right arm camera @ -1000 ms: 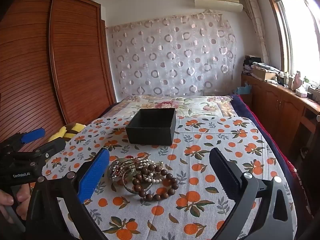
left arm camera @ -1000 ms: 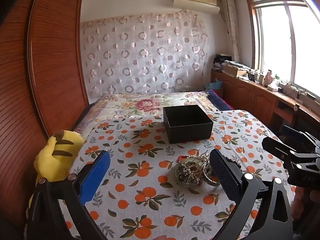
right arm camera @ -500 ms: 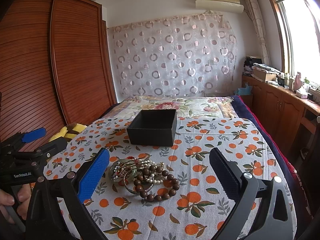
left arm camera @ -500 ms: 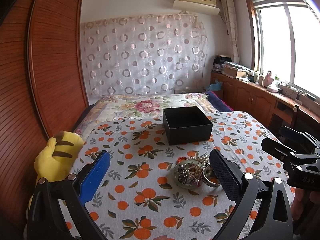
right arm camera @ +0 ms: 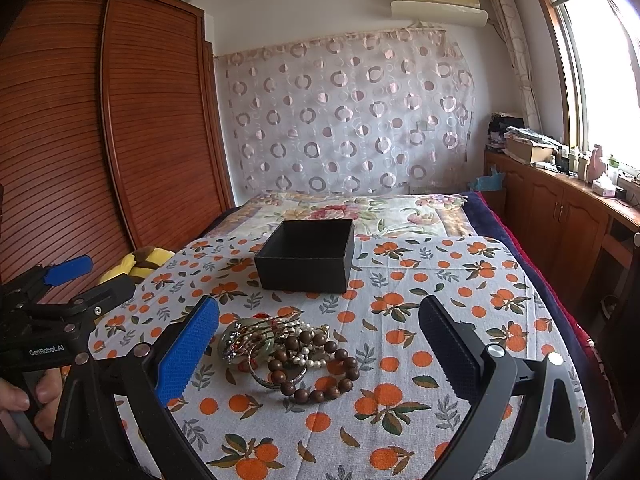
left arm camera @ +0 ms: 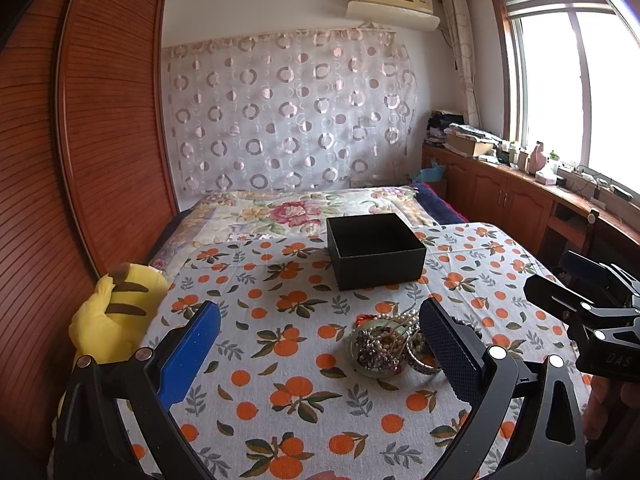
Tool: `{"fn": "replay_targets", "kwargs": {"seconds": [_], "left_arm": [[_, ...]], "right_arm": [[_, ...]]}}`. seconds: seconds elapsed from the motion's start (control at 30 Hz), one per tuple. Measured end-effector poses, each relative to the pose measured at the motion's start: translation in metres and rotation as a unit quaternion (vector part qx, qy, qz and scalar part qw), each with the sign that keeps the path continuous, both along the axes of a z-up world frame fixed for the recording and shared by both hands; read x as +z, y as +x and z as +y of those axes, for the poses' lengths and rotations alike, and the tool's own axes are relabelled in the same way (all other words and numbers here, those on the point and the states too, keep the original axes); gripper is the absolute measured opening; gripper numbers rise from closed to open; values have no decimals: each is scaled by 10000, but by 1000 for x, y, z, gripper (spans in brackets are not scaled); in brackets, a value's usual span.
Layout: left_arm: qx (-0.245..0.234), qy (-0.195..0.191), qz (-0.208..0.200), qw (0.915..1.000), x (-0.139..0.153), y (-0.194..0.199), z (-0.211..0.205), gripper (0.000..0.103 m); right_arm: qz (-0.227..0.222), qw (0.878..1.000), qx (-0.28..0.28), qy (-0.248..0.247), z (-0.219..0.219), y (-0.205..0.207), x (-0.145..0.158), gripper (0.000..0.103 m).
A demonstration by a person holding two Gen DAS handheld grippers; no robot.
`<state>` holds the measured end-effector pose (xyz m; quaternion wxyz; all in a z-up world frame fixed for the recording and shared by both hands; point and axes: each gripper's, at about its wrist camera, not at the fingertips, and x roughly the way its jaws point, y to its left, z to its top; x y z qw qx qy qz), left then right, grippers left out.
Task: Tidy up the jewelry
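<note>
A pile of jewelry (right arm camera: 284,346) lies on the orange-print cloth: a brown wooden bead bracelet (right arm camera: 320,368), pearl strands, metal bangles and a greenish bangle. It also shows in the left wrist view (left arm camera: 386,346). An open black box (right arm camera: 306,254) stands behind it, also in the left wrist view (left arm camera: 376,252). My left gripper (left arm camera: 320,340) is open and empty, held above the cloth left of the pile. My right gripper (right arm camera: 320,340) is open and empty, held above and in front of the pile. Each gripper shows in the other's view.
A yellow plush toy (left arm camera: 112,316) lies at the bed's left edge by the wooden wardrobe (left arm camera: 80,160). A floral quilt (left arm camera: 296,212) covers the far bed. Wooden cabinets (right arm camera: 560,216) with clutter run along the right wall under the window.
Both grippers have risen and drawn back slightly; the box and jewelry sit a little lower in both views. Nothing on the bed has moved.
</note>
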<state>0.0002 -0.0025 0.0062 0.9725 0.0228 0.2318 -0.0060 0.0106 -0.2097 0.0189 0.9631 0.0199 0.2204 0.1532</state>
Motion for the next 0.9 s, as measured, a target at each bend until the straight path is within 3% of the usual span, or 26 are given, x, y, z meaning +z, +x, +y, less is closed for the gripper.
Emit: {"fn": "replay_targets", "kwargs": {"seconds": [0.9], "left_arm": [[-6, -10, -11, 10000, 4, -5, 0, 96]], "right_arm": [[-6, 10000, 19, -7, 5, -2, 3, 101]]}}
